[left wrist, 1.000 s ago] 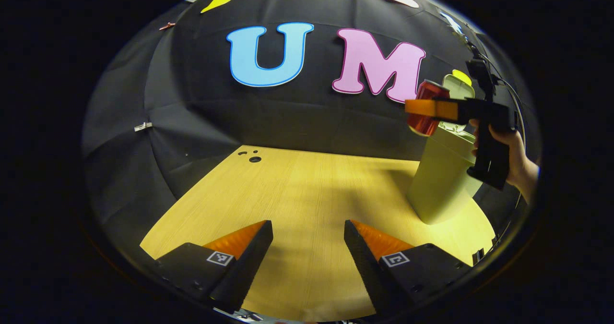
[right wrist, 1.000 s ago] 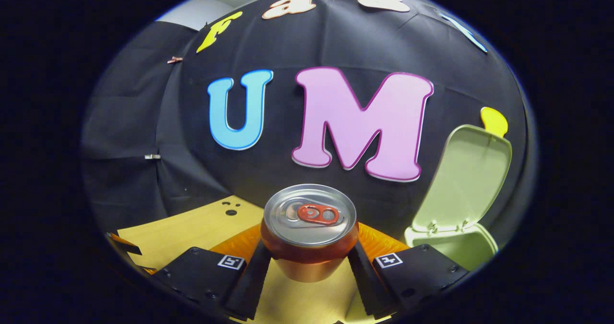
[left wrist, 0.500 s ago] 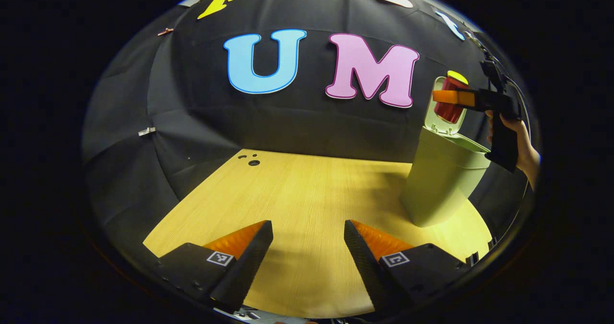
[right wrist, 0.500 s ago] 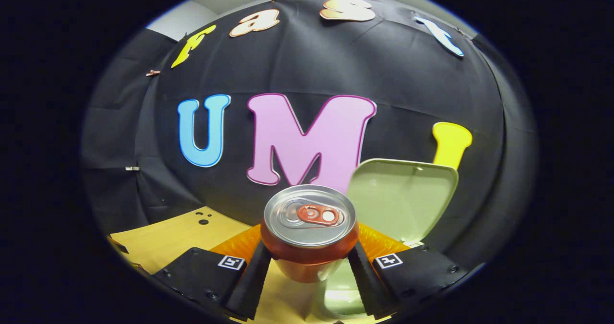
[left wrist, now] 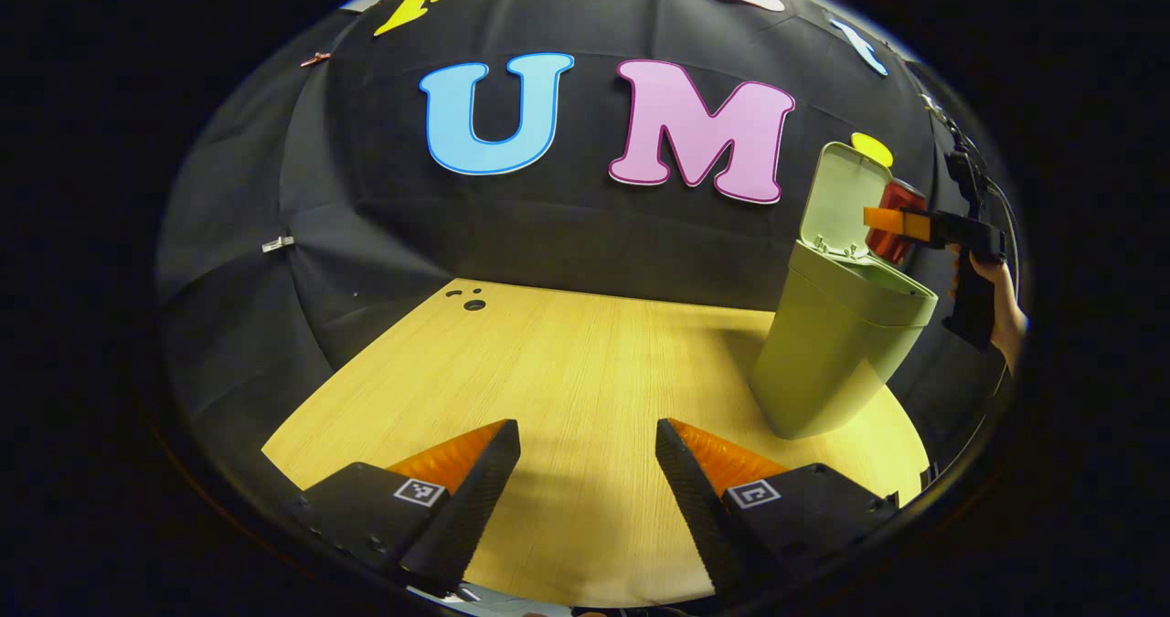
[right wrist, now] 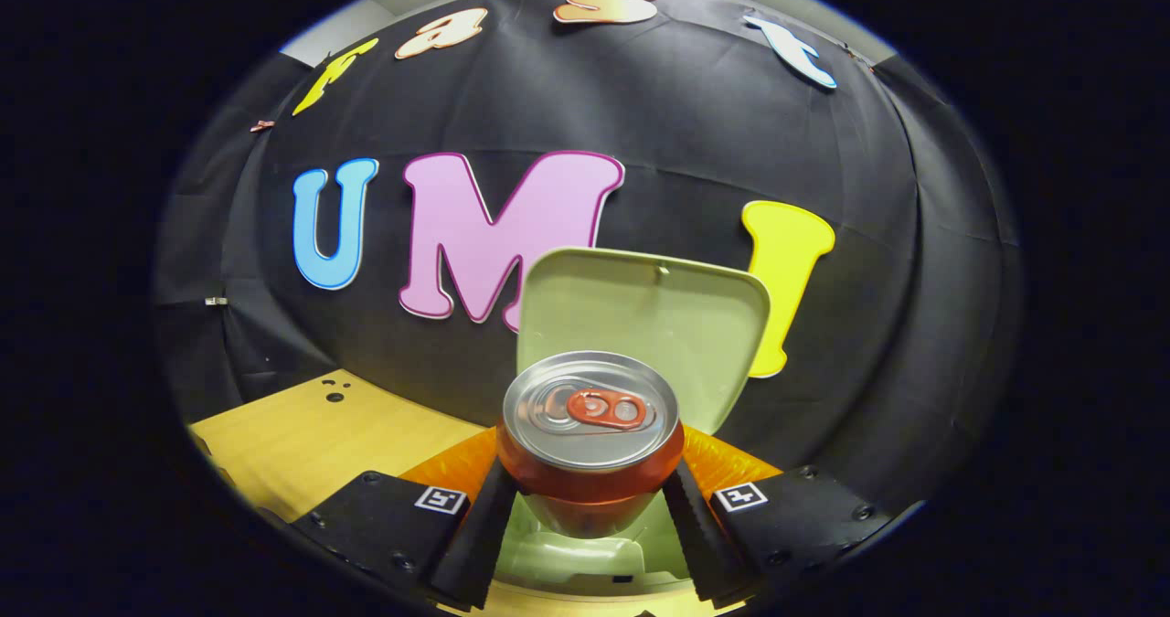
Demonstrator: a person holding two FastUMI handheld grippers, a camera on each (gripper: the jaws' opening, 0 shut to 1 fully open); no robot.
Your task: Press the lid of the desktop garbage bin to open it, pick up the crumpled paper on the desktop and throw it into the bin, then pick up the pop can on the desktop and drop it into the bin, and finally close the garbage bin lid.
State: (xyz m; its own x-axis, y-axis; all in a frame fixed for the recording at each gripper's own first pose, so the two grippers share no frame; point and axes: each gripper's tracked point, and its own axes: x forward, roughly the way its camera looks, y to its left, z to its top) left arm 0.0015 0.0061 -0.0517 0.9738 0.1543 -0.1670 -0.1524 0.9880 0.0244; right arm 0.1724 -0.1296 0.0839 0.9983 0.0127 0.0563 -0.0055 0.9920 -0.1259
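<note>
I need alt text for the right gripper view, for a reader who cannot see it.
The right tool holds an upright red pop can between its two fingers, above the open green bin. The raised lid stands behind the can.

The pop can (right wrist: 590, 443) hides most of the bin's (right wrist: 585, 553) inside.

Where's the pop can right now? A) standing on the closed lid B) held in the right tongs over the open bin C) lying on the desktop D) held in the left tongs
B: the right tongs clamp the pop can above the bin, its lid raised behind.
</note>
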